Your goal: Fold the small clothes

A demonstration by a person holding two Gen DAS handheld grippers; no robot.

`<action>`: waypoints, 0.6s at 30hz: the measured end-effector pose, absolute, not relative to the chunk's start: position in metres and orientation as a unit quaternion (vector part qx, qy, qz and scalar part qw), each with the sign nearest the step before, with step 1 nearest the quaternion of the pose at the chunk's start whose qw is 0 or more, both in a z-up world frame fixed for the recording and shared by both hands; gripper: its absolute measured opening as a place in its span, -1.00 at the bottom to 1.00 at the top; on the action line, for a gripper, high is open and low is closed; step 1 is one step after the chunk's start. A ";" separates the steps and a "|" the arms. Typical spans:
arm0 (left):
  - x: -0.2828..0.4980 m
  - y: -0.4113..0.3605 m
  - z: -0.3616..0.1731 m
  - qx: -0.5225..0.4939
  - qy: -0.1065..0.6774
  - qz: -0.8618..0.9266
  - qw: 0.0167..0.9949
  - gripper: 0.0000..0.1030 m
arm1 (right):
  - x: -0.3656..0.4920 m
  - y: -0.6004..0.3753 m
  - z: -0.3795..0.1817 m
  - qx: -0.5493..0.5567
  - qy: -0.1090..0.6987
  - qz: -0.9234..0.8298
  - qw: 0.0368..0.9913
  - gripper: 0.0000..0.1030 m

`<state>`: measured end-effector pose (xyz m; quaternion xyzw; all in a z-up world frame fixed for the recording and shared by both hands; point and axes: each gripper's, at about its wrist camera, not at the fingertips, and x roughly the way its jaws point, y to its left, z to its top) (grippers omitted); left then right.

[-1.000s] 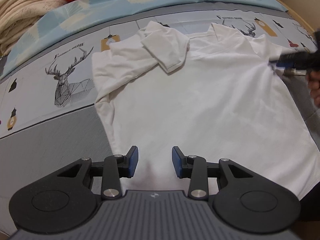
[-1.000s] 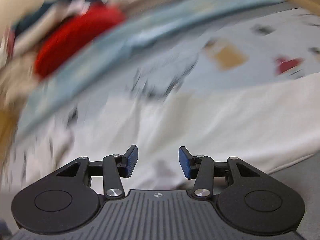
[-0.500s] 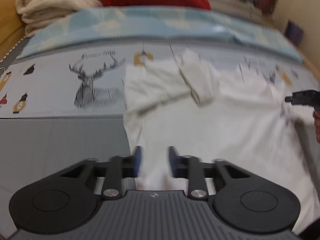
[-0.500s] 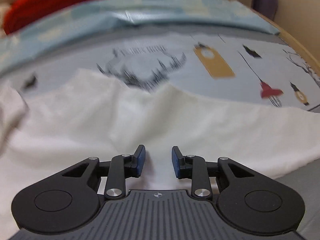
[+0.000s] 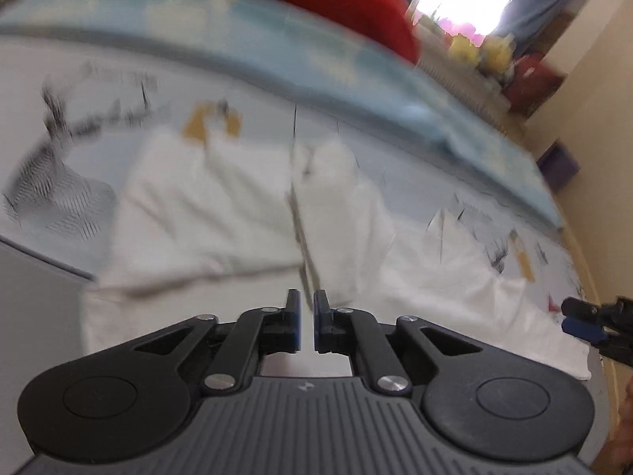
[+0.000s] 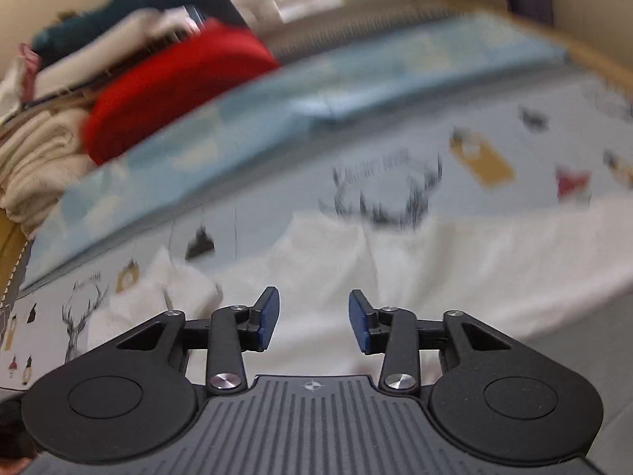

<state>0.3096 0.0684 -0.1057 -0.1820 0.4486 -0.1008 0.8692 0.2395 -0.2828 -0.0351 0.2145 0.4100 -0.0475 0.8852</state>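
Two grippers hover over a white shirt (image 5: 221, 213) spread on a bed's printed sheet (image 6: 494, 146). Left gripper (image 5: 307, 322): jaws narrow and opening, a slim gap between the pads, nothing visibly clamped; the folded sleeve (image 5: 336, 206) lies just ahead. Right gripper (image 6: 313, 322): jaws moderately wide and opening, empty, the shirt below and ahead of them. Both views are motion-blurred.

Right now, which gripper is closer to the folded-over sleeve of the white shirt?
Left. The left gripper sits just before the folded sleeve; the right gripper is farther along the white shirt.
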 end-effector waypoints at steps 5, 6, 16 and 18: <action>0.335 0.046 -0.133 -0.186 0.461 -0.101 0.862 -0.32 | 0.252 -0.284 -0.047 0.176 0.445 -0.056 0.877 -0.20; 0.338 0.046 -0.138 -0.192 0.463 -0.097 0.860 -0.32 | 0.252 -0.285 -0.048 0.176 0.447 -0.056 0.875 -0.20; 0.348 0.081 -0.106 -0.136 0.440 -0.068 0.885 -0.90 | 0.263 -0.286 -0.057 0.172 0.465 -0.046 0.867 -0.20; 0.345 0.115 -0.092 -0.126 0.429 -0.026 0.894 -0.91 | 0.264 -0.283 -0.057 0.171 0.468 -0.040 0.866 -0.20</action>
